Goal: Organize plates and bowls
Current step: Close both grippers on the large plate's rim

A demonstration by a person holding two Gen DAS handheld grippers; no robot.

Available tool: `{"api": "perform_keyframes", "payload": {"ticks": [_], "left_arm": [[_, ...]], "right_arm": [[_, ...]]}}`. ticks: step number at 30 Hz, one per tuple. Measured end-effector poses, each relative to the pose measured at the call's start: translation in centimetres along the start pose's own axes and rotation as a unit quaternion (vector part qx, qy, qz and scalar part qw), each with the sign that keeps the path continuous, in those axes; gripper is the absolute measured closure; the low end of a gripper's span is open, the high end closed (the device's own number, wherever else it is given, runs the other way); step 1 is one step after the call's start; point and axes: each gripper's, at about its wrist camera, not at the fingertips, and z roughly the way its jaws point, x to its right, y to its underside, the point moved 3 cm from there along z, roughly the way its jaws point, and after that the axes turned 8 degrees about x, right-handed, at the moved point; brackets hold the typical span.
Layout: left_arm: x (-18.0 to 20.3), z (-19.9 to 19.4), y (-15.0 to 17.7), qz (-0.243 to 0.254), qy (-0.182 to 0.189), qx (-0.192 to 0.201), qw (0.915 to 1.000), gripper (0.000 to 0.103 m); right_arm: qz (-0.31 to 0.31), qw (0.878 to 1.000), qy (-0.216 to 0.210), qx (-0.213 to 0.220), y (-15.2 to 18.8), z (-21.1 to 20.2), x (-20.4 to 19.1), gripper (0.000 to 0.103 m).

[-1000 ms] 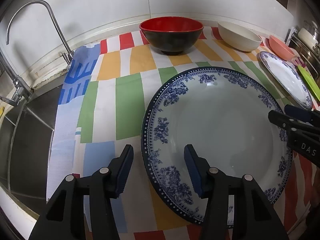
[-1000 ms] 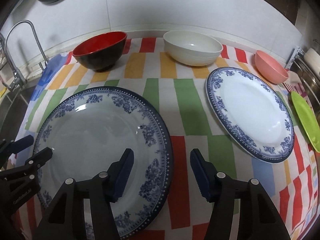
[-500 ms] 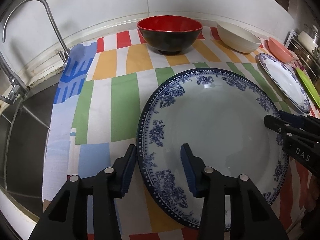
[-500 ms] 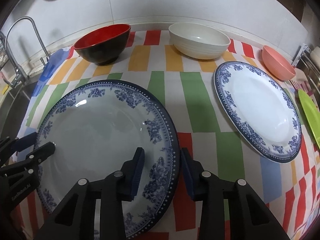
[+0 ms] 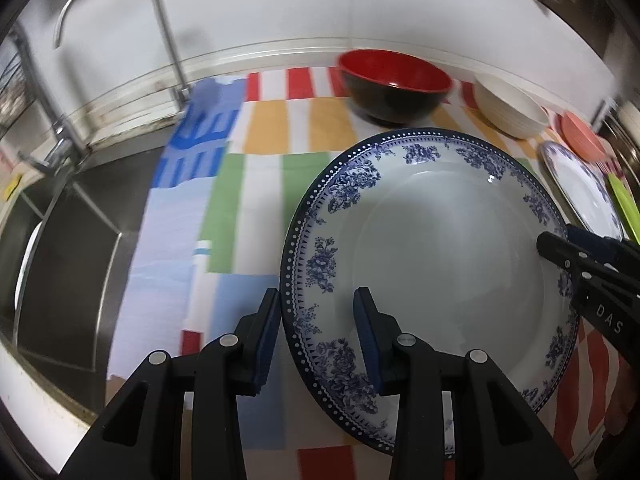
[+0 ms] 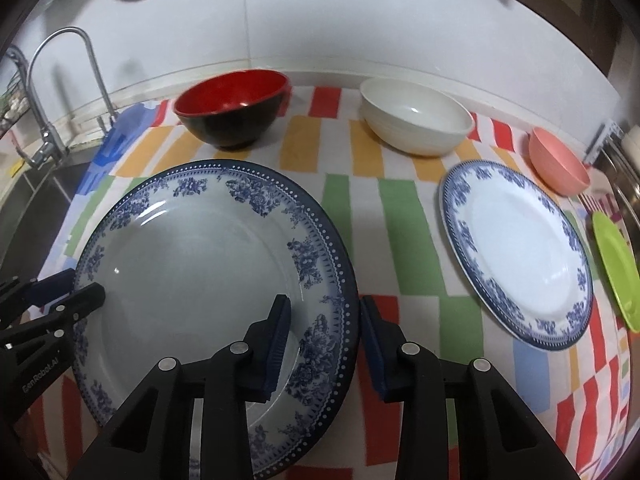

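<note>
A large blue-and-white floral plate (image 5: 440, 260) lies on the striped cloth (image 5: 264, 184). My left gripper (image 5: 317, 336) straddles its left rim, one pad under the edge and one on the face, its jaws closing on the rim. At the opposite rim (image 6: 344, 288), my right gripper (image 6: 324, 336) grips the same way. Each gripper shows at the far side of the other's view. Behind stand a red-and-black bowl (image 6: 232, 120) and a white bowl (image 6: 416, 124). A smaller blue-and-white plate (image 6: 516, 256) lies to the right.
A pink bowl (image 6: 558, 164) and a green plate (image 6: 616, 268) sit at the cloth's right end, next to a metal rack. A steel sink (image 5: 60, 240) with a curved faucet (image 5: 160, 40) lies left of the cloth. A white wall backs the counter.
Both grippers' jaws have narrowed from wide apart onto the large plate's rim. In the left wrist view the counter has slid right and the plate's left side looks raised.
</note>
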Motion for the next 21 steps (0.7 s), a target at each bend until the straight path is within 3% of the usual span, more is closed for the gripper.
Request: {"api": "perform_keyframes", "payload": {"ticks": [11, 21], "left_arm": [[-4.0, 0.1, 0.1, -0.039, -0.051, 0.0, 0.9979, 0.066], [-4.4, -0.4, 1.3, -0.045, -0.061, -0.008, 0.9971, 0.067]], "right_arm": [[-0.009, 0.998, -0.054, -0.03, -0.9, 2.1, -3.9, 0.067], [-0.031, 0.996, -0.066, -0.046, -0.8, 2.5, -5.4, 0.067]]}}
